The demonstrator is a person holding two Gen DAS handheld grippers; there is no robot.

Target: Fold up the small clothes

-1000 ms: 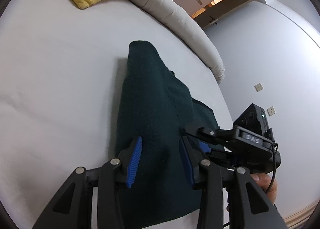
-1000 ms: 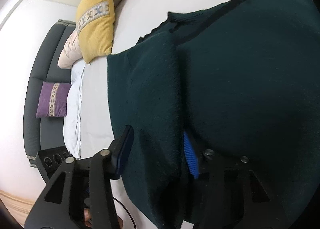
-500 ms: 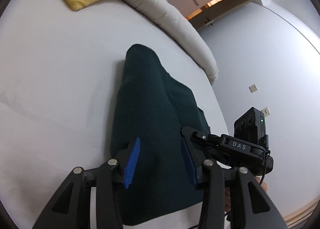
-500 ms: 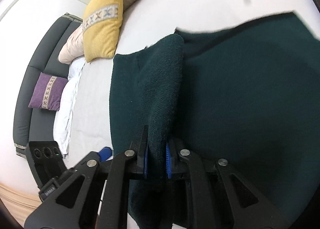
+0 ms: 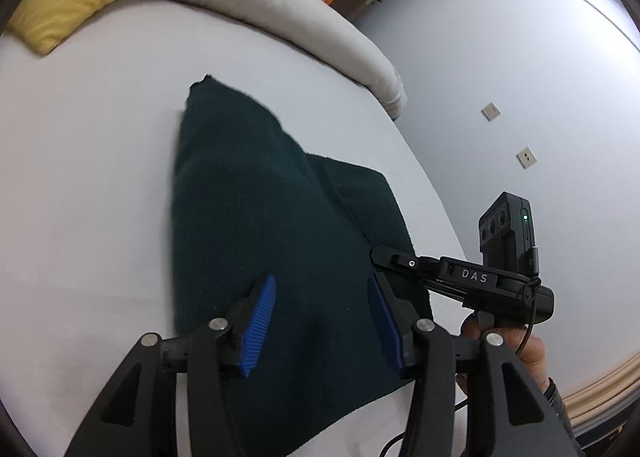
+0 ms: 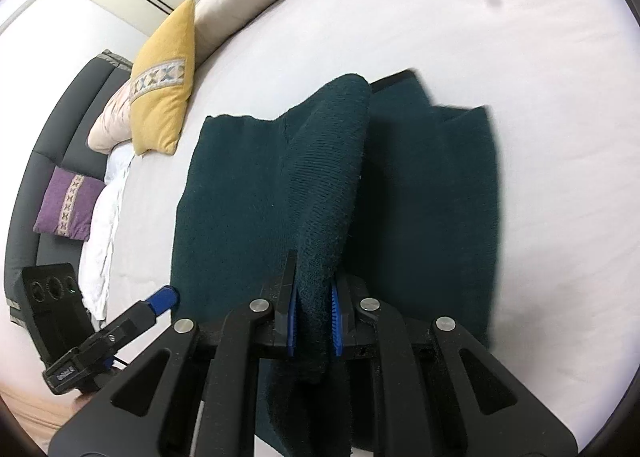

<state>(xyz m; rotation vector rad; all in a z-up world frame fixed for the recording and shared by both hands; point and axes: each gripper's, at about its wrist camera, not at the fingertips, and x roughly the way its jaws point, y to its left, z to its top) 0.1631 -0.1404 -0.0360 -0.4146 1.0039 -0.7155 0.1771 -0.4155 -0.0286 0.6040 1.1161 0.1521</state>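
A dark green knitted garment [image 5: 260,225] lies on the white bed. My left gripper [image 5: 320,317] is open and empty, hovering over the garment's near part with blue pads either side. In the right wrist view my right gripper [image 6: 314,321] is shut on a raised fold of the garment [image 6: 328,177], lifting it as a ridge above the flat part [image 6: 432,197]. The right gripper also shows in the left wrist view [image 5: 472,277], at the garment's right edge. The left gripper shows at lower left of the right wrist view [image 6: 160,299].
A yellow cushion [image 6: 164,85] and a beige bolster [image 5: 288,13] lie along the bed's far edge. A purple cushion [image 6: 68,205] leans on the dark headboard [image 6: 60,117]. A grey wall with sockets [image 5: 524,157] stands right of the bed.
My right gripper has closed on a fold of the garment and lifted it. The left gripper stayed open and drew back slightly over the garment.
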